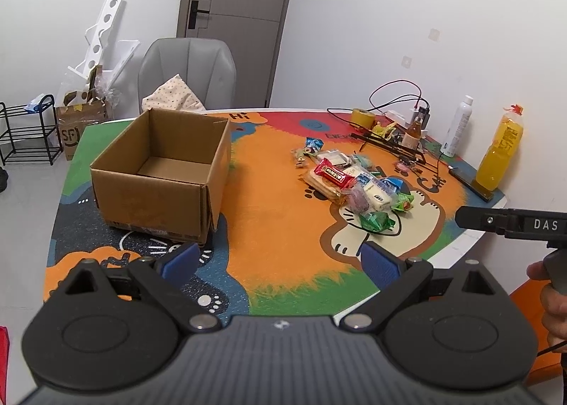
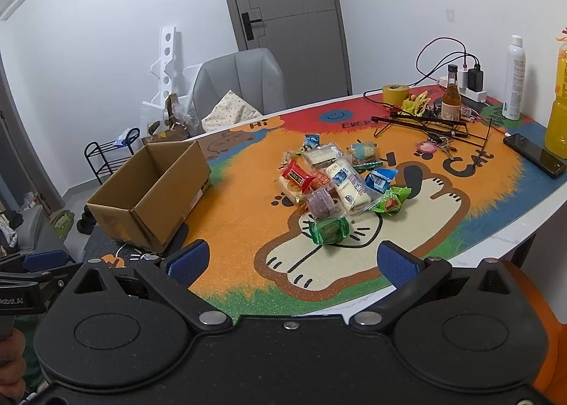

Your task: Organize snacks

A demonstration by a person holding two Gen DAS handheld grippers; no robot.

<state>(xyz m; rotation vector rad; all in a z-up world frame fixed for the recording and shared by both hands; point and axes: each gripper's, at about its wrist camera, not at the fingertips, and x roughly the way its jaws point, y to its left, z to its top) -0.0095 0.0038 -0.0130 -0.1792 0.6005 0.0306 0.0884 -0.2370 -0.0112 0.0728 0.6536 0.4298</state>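
Note:
A pile of wrapped snacks [image 1: 351, 181] [image 2: 333, 185] lies on the colourful cat mat, with a red packet [image 2: 297, 174] on top and green packets [image 2: 329, 230] at its near edge. An empty open cardboard box [image 1: 163, 171] [image 2: 152, 192] stands to the left of the pile. My left gripper [image 1: 280, 259] is open, held above the mat's near edge between box and snacks, with nothing between its blue pads. My right gripper [image 2: 294, 263] is also open and empty, just short of the nearest green packet. Part of the right tool [image 1: 514, 224] shows in the left wrist view.
At the table's far right stand a yellow juice bottle [image 1: 499, 150], a white spray can [image 2: 514, 79], a small brown bottle [image 2: 450, 95], a tape roll [image 2: 395, 93], cables, a black wire stand [image 2: 425, 123] and a phone [image 2: 535, 155]. A grey chair [image 1: 187, 68] stands behind the table.

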